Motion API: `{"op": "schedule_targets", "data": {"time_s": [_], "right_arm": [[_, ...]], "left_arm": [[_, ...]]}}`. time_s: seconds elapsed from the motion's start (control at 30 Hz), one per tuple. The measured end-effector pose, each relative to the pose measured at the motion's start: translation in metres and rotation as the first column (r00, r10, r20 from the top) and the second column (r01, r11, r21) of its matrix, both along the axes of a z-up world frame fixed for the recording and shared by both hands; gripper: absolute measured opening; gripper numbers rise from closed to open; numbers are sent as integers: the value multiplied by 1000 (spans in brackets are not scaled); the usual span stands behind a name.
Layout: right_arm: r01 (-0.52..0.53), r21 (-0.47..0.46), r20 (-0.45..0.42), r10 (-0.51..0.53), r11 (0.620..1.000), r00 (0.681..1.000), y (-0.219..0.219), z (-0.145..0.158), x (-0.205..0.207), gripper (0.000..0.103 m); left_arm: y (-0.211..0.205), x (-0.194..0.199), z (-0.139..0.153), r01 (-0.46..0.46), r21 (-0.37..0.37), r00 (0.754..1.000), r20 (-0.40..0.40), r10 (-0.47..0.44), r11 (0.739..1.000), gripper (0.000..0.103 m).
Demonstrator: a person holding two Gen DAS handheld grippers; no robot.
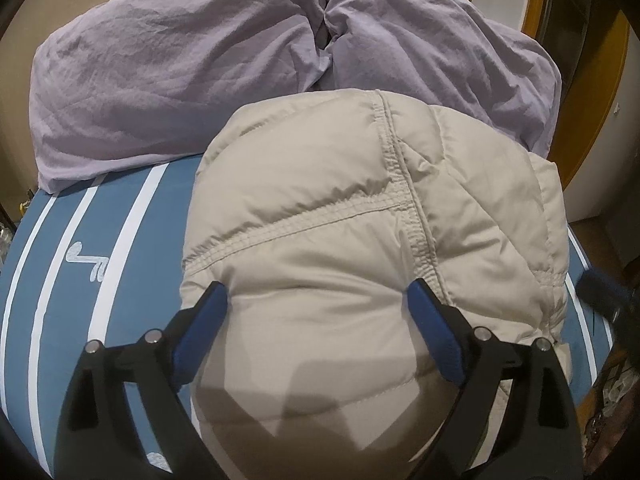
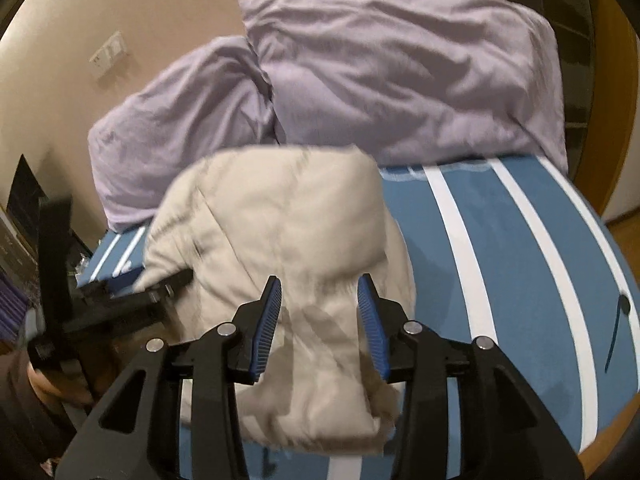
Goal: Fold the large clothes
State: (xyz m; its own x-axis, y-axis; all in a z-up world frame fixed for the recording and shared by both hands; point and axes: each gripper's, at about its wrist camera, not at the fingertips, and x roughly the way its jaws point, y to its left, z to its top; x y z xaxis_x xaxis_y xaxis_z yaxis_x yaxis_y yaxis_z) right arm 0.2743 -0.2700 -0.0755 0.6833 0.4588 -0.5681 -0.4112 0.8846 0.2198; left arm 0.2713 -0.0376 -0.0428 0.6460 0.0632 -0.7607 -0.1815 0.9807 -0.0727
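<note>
A beige padded jacket (image 1: 340,216) lies folded into a thick bundle on the blue bed sheet with white stripes (image 1: 80,280). My left gripper (image 1: 318,292) is open wide just above the jacket's near part, holding nothing. In the right wrist view the jacket (image 2: 280,220) is blurred. My right gripper (image 2: 320,288) is open over its near edge, holding nothing. The left gripper (image 2: 168,284) shows at the jacket's left side in that view. The right gripper's blurred blue tip (image 1: 604,292) shows at the right edge of the left wrist view.
Two lilac pillows (image 1: 180,80) (image 1: 440,52) lie at the head of the bed behind the jacket, also in the right wrist view (image 2: 400,80). A beige wall with a socket (image 2: 108,54) is behind. Wooden furniture (image 1: 592,100) stands at the right. A dark strap (image 2: 618,328) lies on the sheet.
</note>
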Motion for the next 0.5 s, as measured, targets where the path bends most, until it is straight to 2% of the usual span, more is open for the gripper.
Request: {"op": "schedule_targets", "data": {"time_s": [0.23, 0.5], "right_arm": [[-15, -16, 42, 15, 1000, 999, 30, 13, 31, 41], [16, -39, 34, -14, 999, 999, 45, 8, 61, 41]], "left_arm": [[0, 0, -1, 0, -5, 1000, 1, 0, 1000, 91], [1, 0, 0, 1, -13, 1000, 2, -1, 1000, 91]]}}
